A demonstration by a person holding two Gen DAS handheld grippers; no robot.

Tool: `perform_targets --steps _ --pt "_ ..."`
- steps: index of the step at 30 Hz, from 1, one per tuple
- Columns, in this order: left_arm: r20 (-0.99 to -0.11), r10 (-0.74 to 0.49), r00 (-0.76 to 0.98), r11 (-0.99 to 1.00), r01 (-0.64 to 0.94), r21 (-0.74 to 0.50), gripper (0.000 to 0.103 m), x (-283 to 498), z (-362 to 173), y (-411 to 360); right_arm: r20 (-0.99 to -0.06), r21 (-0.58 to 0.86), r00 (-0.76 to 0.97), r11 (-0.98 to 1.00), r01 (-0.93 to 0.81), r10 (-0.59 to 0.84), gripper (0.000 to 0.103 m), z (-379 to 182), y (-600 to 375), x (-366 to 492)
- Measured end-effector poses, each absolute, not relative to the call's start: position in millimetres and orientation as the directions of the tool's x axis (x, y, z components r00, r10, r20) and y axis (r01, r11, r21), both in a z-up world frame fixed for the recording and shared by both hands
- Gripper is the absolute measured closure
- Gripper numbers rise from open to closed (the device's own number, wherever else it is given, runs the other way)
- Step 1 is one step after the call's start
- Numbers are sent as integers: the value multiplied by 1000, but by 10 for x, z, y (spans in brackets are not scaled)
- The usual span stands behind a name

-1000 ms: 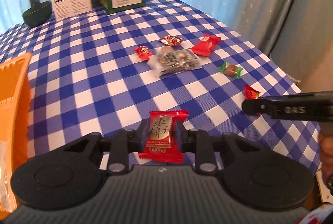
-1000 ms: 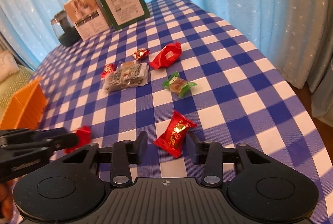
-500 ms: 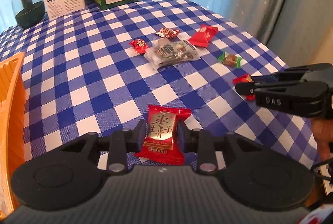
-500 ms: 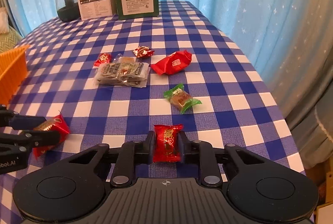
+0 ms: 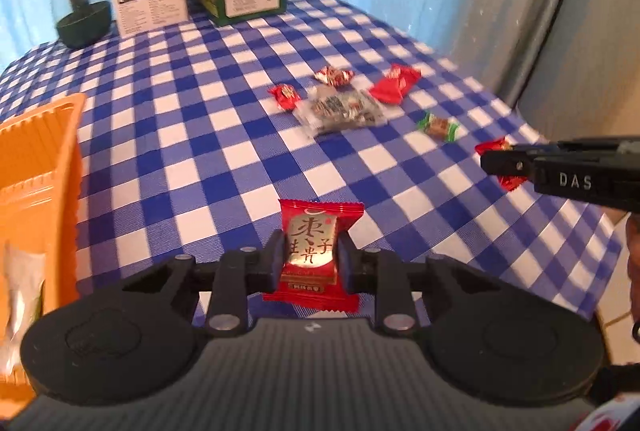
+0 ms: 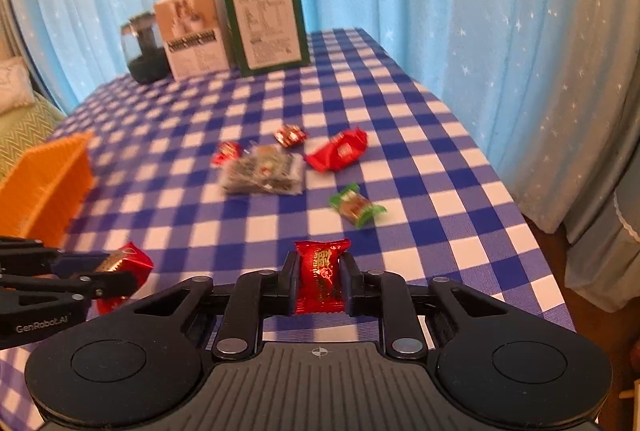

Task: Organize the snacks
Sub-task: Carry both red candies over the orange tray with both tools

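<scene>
My left gripper (image 5: pixel 310 257) is shut on a red candy packet with gold characters (image 5: pixel 314 251), held above the checked table. My right gripper (image 6: pixel 320 277) is shut on a small red wrapped candy (image 6: pixel 322 277), also lifted. Each gripper shows in the other's view, the right one (image 5: pixel 486 161) at the right edge, the left one (image 6: pixel 132 281) at the lower left. On the cloth lie a clear snack pack (image 6: pixel 264 175), a big red candy (image 6: pixel 338 153), a green candy (image 6: pixel 356 209) and two small red candies (image 6: pixel 290 135) (image 6: pixel 226 153). An orange basket (image 5: pixel 40 167) stands at the left.
At the table's far end stand a green box (image 6: pixel 266 17), a white box (image 6: pixel 192 33) and a dark glass jar (image 6: pixel 142 49). Blue curtains hang behind and to the right. The table edge drops off at the right (image 6: pixel 516 199). A white packet (image 5: pixel 20 295) lies in the basket.
My right gripper has closed on the small red candy and lifted it. Both grippers have risen with their candies; the left has drifted toward the basket side.
</scene>
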State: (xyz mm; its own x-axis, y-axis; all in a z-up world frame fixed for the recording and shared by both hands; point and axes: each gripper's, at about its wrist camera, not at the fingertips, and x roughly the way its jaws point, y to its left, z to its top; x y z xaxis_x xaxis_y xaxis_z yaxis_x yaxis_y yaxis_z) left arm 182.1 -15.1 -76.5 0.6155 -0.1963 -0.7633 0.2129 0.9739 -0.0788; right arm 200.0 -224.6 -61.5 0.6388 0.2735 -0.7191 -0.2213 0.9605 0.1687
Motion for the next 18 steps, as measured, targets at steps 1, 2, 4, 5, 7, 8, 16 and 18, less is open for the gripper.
perform_targets --steps 1,2,4,5,7,8,16,18 --pt "-757 -197 623 975 203 -88 79 1781 -714 -121 -713 173 641 958 -228 282 82 -562 -2232 1974" --pt "-750 -192 632 977 191 -89 79 1738 -660 -90 -708 175 644 956 -236 289 82 -511 -2214 1952" --pt "-739 -180 649 981 171 -88 79 1663 -552 -23 -697 176 651 952 -250 300 82 -408 -2173 1900" --pt "-733 -175 657 983 161 -90 79 1618 -498 14 -691 178 655 950 -257 307 82 -353 -2149 1874" --pt "-722 -160 673 986 140 -88 79 1527 -394 92 -678 189 659 944 -271 325 82 -251 -2095 1821" --pt "-717 -152 681 988 130 -85 79 1485 -338 133 -670 194 662 940 -280 336 82 -195 -2060 1795" --pt "-689 -68 722 997 33 -64 79 1126 -51 579 -636 233 634 892 -386 440 82 69 -1594 1611" --pt "-683 -42 729 998 1 -60 79 1031 -4 728 -632 239 617 875 -420 469 82 103 -1437 1569"
